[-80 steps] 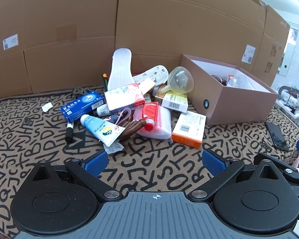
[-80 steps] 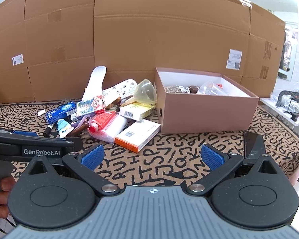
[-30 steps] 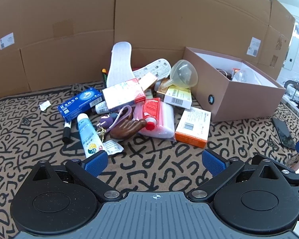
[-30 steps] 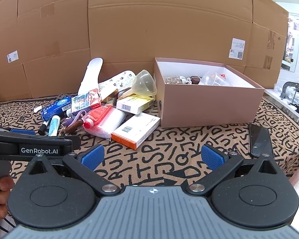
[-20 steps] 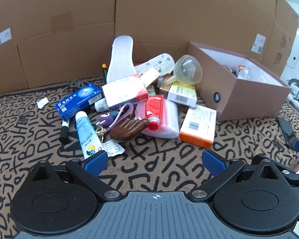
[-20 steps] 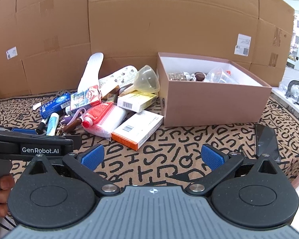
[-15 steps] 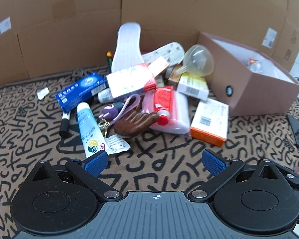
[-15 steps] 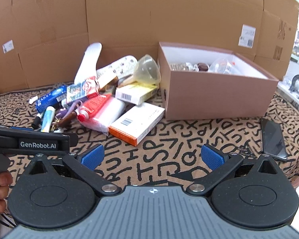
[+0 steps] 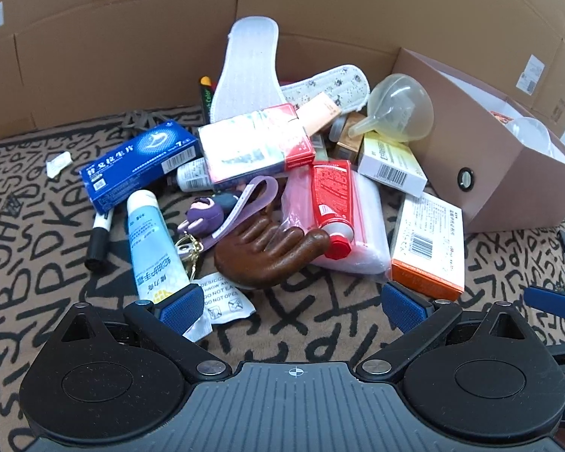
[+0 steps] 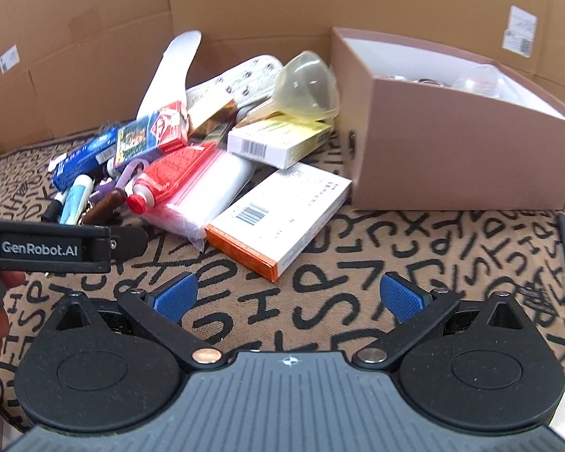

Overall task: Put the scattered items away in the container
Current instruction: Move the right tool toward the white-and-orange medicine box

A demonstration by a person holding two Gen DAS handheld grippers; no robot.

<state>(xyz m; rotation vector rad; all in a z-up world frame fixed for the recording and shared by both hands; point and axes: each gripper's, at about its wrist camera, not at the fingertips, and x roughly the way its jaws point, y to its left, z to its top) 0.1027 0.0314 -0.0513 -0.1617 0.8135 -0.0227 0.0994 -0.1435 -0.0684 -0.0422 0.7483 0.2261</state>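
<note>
Low over the near edge of the patterned bench [image 9: 37,263], left tool [image 9: 288,307] spread wide and empty, blue pads straddling the closest clutter; left pad just touching the tail of the pale blue tube [image 9: 150,248], beside a white desiccant sachet [image 9: 226,297]. Just ahead, a brown hand-shaped piece [image 9: 267,252], likely the nearest pick given how squarely it sits between the fingers. Behind it, a purple keyring toy [image 9: 203,214], a red-capped tube [image 9: 331,203] on a clear pouch, a blue carton [image 9: 139,165] and a yellowish funnel [image 9: 399,113], piled loosely against the cardboard back wall.

Farther right, right tool [image 10: 288,295] likewise wide and carrying nothing, hovering short of the orange-edged box [image 10: 282,214], probably waiting its turn. Container: brown cardboard box [image 10: 459,158] at the right end of the bench, open-topped, already holding a few things, just beside the pile for short carries.
</note>
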